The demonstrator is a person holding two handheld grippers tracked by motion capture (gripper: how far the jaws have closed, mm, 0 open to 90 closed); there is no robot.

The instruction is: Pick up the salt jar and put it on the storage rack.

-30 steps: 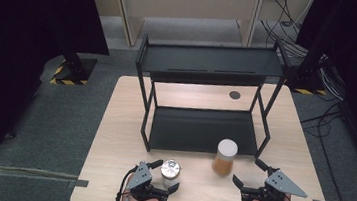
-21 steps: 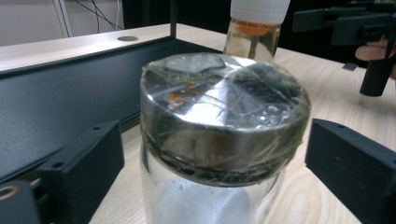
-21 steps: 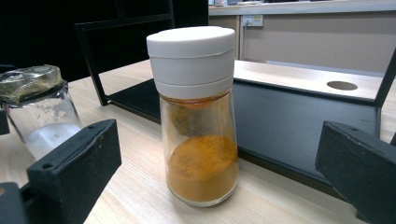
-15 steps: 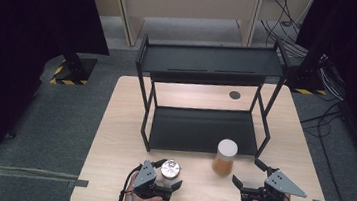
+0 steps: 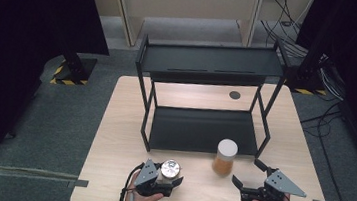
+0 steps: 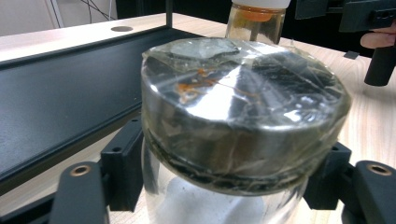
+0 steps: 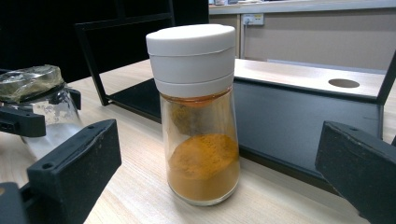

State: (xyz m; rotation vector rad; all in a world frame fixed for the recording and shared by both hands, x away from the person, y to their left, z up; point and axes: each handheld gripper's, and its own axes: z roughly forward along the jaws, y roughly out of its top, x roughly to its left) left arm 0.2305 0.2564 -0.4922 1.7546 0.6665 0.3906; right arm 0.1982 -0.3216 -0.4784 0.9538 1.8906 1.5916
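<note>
A: Where's the jar [image 5: 170, 169]?
B: Just before the rack [image 5: 206, 103], pinched below its lid in my left hand-held gripper [image 5: 167, 179], jaws just closed. Glass: stiff, slippery, breakable.
A: The right hand-held gripper [image 5: 251, 177]?
B: Spread wide.

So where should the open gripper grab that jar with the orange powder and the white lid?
Grip the spice jar on its glass body, just below the white lid, where the glass is narrowest. Come in level from the near side, where the right gripper already faces it with one jaw on each side. The jar stands upright with free table around it, so straight in looks safest.
</note>
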